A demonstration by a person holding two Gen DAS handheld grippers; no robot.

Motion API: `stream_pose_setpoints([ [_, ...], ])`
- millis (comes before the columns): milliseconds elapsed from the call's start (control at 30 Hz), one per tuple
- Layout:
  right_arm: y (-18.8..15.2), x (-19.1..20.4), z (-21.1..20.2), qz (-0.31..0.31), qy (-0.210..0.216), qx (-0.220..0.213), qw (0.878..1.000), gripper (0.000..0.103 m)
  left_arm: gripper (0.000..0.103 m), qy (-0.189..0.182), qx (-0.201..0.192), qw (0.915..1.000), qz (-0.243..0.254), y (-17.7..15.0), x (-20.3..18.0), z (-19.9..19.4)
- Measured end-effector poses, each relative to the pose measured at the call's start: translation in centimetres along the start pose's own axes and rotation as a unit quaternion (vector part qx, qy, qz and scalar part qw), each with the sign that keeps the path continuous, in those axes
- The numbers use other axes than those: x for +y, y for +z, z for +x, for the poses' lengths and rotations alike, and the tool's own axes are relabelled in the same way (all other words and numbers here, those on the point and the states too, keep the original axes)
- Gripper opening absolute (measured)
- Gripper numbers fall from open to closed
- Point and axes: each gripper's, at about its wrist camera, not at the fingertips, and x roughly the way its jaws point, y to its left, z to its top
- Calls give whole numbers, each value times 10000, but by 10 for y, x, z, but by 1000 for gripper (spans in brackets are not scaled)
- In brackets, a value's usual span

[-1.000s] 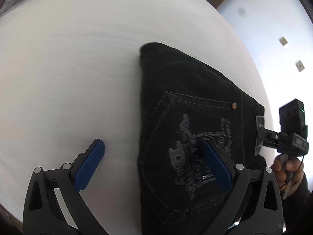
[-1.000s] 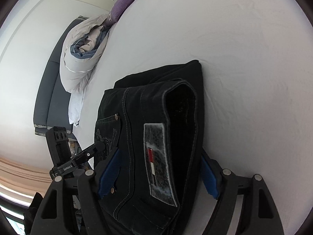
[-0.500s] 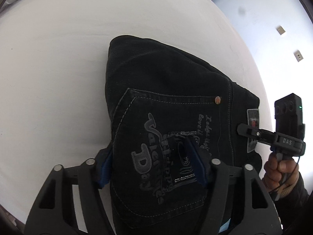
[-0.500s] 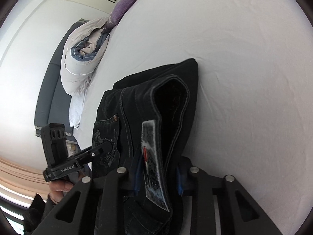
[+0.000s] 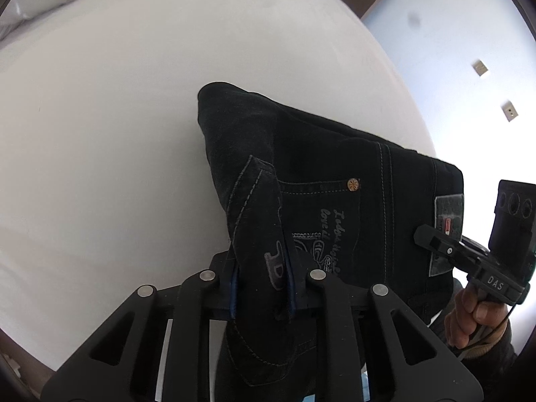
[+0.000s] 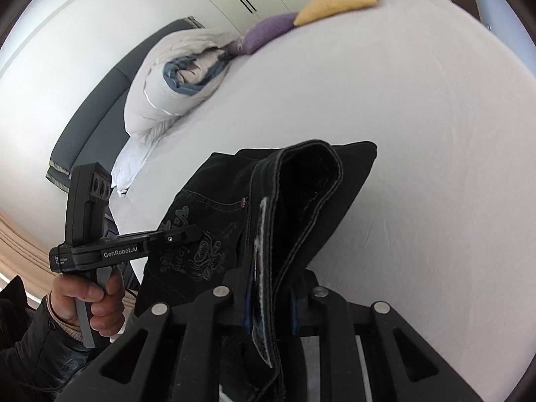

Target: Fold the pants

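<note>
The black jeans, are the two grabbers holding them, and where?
Yes. The left gripper pinches the folded black denim jeans at the back-pocket edge; the right gripper pinches the waistband beside the label patch.

Blue pads of left gripper [image 5: 263, 288] mostly hidden by pinched pants [image 5: 335, 174]; pants' lower edge was cut off by frame.

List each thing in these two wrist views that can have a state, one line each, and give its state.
left gripper: shut on the pants' pocket side.
right gripper: shut on the pants' waistband.
pants: folded, near edge lifted off the bed.
duvet: rolled up at the bed's far end.
</note>
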Motion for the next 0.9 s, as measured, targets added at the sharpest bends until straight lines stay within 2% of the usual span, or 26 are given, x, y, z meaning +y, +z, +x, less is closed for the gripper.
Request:
stream_pose_setpoints([
  [167, 42, -14, -38, -24, 81, -435, 9990, 18, 19, -92, -417, 9986, 322, 41, -39, -19],
  [300, 72, -40, -51, 48, 86, -594, 9982, 18, 19, -142, -546, 9973, 465, 79, -63, -9],
  [400, 87, -78, -42, 354, 146, -476, 9981, 18, 19, -124, -418, 9978, 491, 97, -68, 16],
  [500, 90, -116, -18, 654, 36, -167, 9977, 19, 19, -177, -74, 9994, 274, 118, -67, 68],
  [533, 86, -132, -6, 797, -59, 25, 9968, 24, 19, -166, 108, 9996, 187, 117, -63, 88],
  [567, 82, -148, 4, 953, -262, 172, 9950, 36, 24, -42, 243, 9996, 116, 115, -57, 107],
  [600, 76, -165, 12, 1156, -500, 260, 9917, 39, 39, 53, 246, 9996, 108, 114, -51, 116],
  [633, 70, -180, 15, 1373, -289, 212, 9899, 39, 48, 153, 152, 9998, 56, 113, -46, 122],
  [667, 64, -194, 10, 1596, 134, -17, 9871, 39, 52, 33, -6, 10000, -61, 112, -40, 123],
  [700, 60, -199, 5, 1689, 306, -147, 9851, 39, 54, -102, -69, 9998, -154, 112, -36, 122],
  [767, 54, -202, -6, 1734, 378, -352, 9835, 45, 56, -194, -145, 9995, -191, 112, -32, 121],
  [867, 44, -204, -28, 1874, 156, -638, 9801, 52, 61, 44, -200, 9998, -84, 108, -30, 111],
  [900, 39, -205, -37, 1943, 39, -728, 9782, 55, 61, 106, -236, 9996, -90, 100, -41, 108],
])
